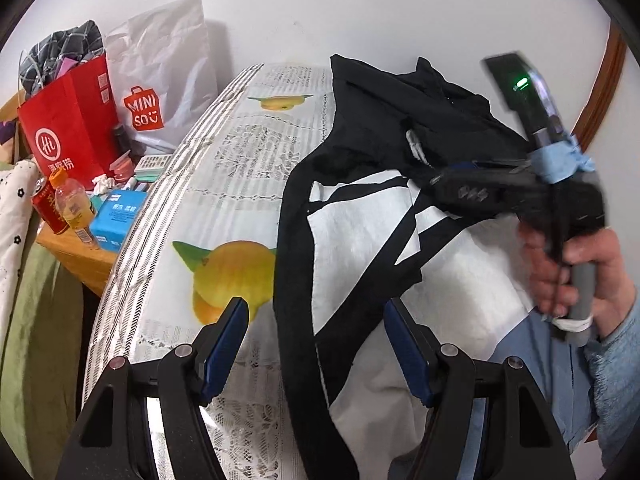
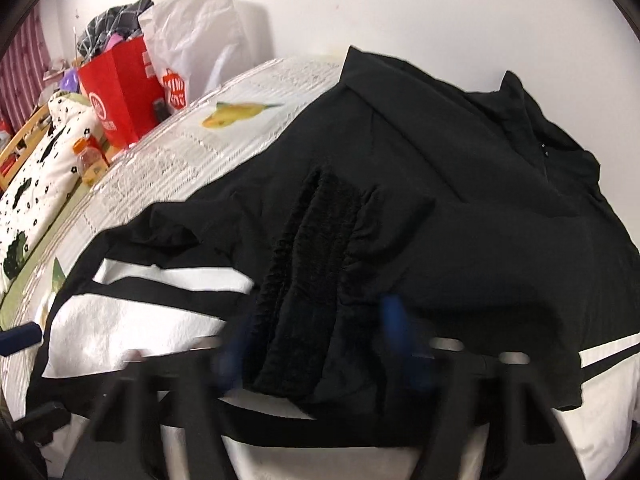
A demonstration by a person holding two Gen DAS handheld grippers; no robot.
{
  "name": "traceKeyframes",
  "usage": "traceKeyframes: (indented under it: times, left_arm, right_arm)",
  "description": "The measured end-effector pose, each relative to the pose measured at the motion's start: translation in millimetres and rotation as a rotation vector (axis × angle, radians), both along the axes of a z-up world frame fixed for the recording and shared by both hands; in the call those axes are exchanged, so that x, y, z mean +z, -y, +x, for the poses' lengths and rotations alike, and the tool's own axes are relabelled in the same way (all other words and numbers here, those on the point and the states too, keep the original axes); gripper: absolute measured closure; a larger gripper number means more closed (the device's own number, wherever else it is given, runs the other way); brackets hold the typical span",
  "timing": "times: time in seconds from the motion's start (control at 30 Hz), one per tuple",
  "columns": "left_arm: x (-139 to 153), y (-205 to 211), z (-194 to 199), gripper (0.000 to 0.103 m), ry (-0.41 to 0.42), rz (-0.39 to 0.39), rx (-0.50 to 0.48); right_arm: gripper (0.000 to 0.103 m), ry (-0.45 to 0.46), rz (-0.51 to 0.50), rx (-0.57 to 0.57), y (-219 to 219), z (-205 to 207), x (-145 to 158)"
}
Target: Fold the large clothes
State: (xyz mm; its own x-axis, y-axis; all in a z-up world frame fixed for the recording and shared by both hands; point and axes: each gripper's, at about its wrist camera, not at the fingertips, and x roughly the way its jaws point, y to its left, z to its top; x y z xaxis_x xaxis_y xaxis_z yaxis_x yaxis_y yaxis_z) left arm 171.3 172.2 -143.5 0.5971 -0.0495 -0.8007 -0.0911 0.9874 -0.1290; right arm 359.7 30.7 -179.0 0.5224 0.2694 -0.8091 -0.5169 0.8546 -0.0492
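My black-and-white jacket [image 1: 360,216] lies spread across the lemon-print tablecloth [image 1: 224,200], reaching the wall-side edge. My left tongs [image 1: 316,344] gape over its black hem, holding nothing. My right tongs [image 2: 320,344] are blurred; I cannot tell their grip. Shopping bags [image 1: 100,112] crowd a side table.

Lighting: bright, even, diffuse indoor light; white wall [image 1: 360,8] unglared. Shadows: soft, behind the white paper bag [image 1: 168,64]. Distortion: strong fisheye bowing, black vignette in the corners. Blur: right gripper [image 2: 316,344] motion-smeared in both views; left gripper [image 1: 316,336] sharp. Black jacket [image 2: 440,200] folds underexposed, detail lost.
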Motion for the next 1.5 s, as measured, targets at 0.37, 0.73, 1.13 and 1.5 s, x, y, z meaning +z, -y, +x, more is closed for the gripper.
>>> traceKeyframes:
  times: [0.37,0.73,1.13,1.5]
  left_arm:
    - [21,19,11,0.035,0.044,0.009,-0.009]
    - [16,42,39,0.033,0.022,0.067,0.039]
    - [-15,55,49,0.013,-0.048,0.166,0.055]
    - [-22,47,50,0.0,-0.038,0.125,0.095]
  right_arm:
    - [0.094,0.196,0.292,-0.174,161,-12,107]
    - [0.082,0.157,0.189,-0.549,365,10,79]
    - [0.043,0.18,0.06,-0.555,398,-51,35]
    - [0.091,0.176,-0.181,-0.656,394,-8,5]
